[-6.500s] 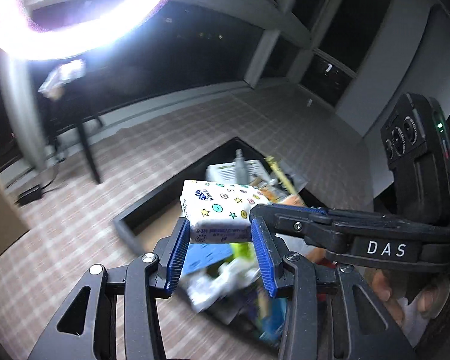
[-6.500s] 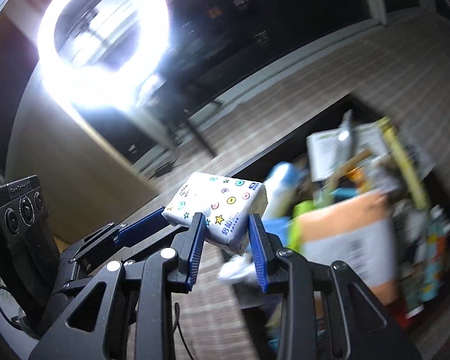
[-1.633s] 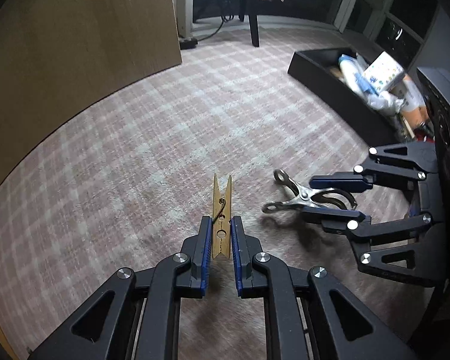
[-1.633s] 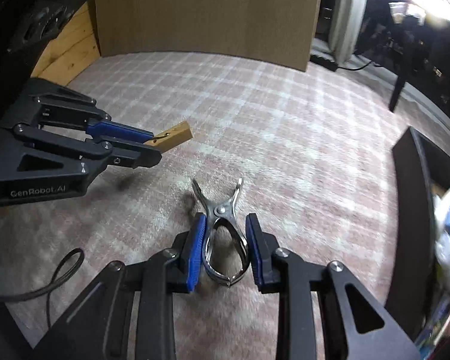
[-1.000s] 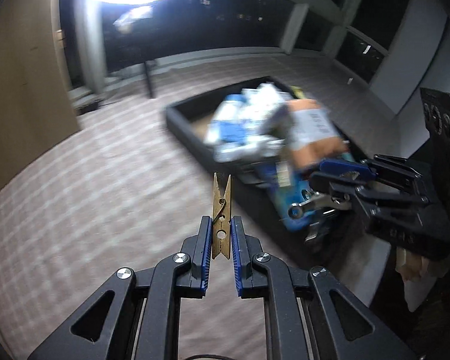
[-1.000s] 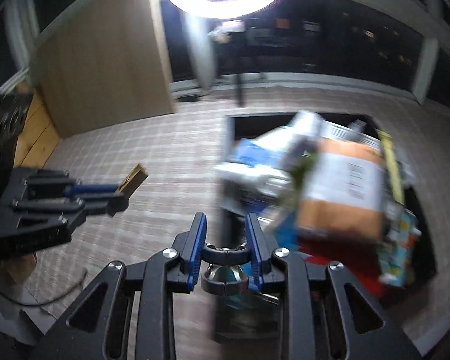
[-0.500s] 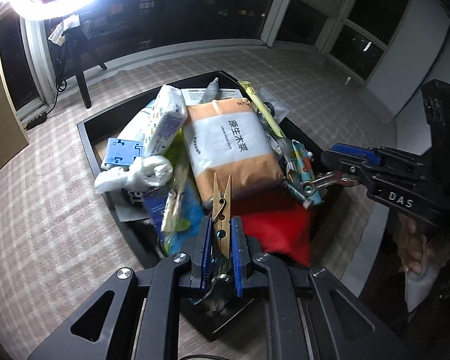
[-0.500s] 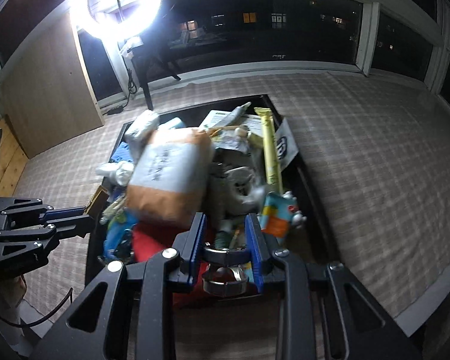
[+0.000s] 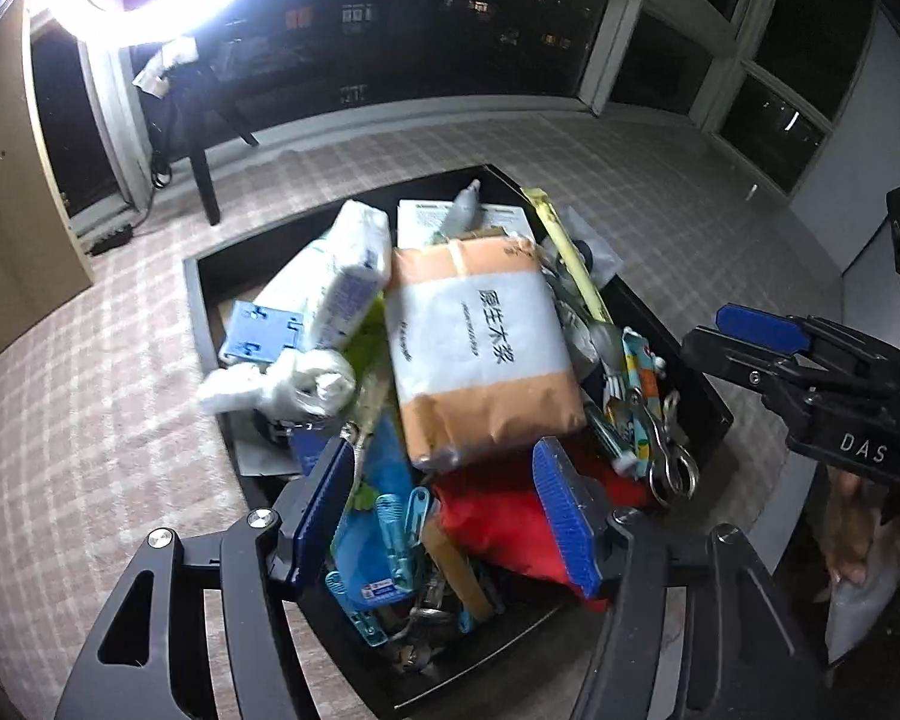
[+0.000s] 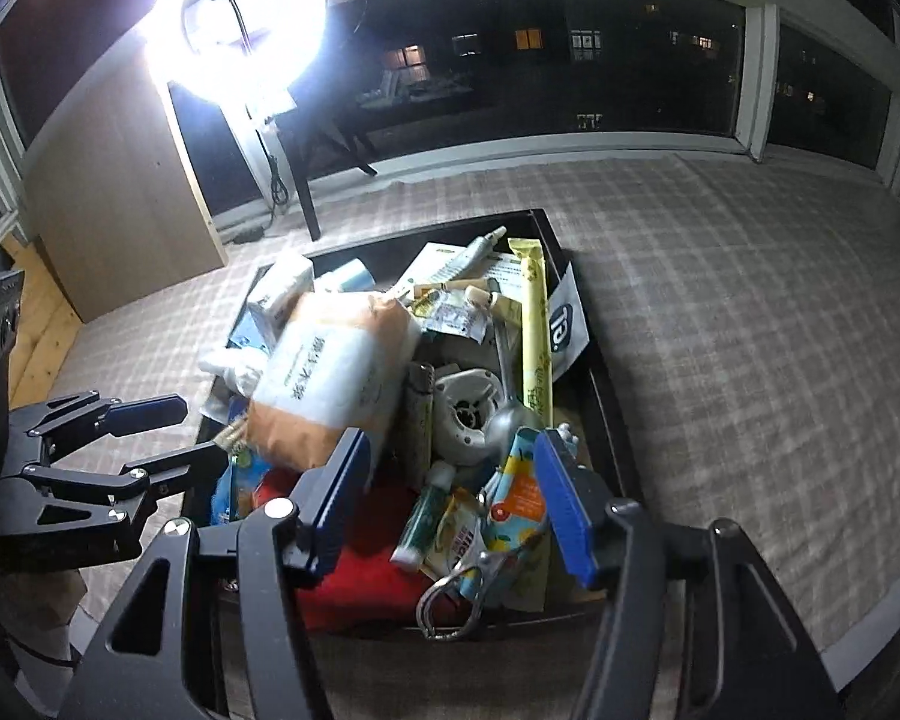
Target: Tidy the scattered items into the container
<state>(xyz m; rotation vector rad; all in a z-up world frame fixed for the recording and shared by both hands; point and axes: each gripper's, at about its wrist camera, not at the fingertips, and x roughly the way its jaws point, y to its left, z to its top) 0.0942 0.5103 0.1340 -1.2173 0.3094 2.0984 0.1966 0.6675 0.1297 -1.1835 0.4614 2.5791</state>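
Both claws gape wide, holding nothing, left gripper and right gripper over the heaped black tray; metal clip perches near its rim, so lift clear without snagging.

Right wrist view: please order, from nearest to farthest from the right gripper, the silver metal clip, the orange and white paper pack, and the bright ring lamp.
1. Silver metal clip: just below the open right gripper, at the black tray's near edge.
2. Orange and white paper pack: left of centre, on the pile.
3. Bright ring lamp: far behind, upper left.
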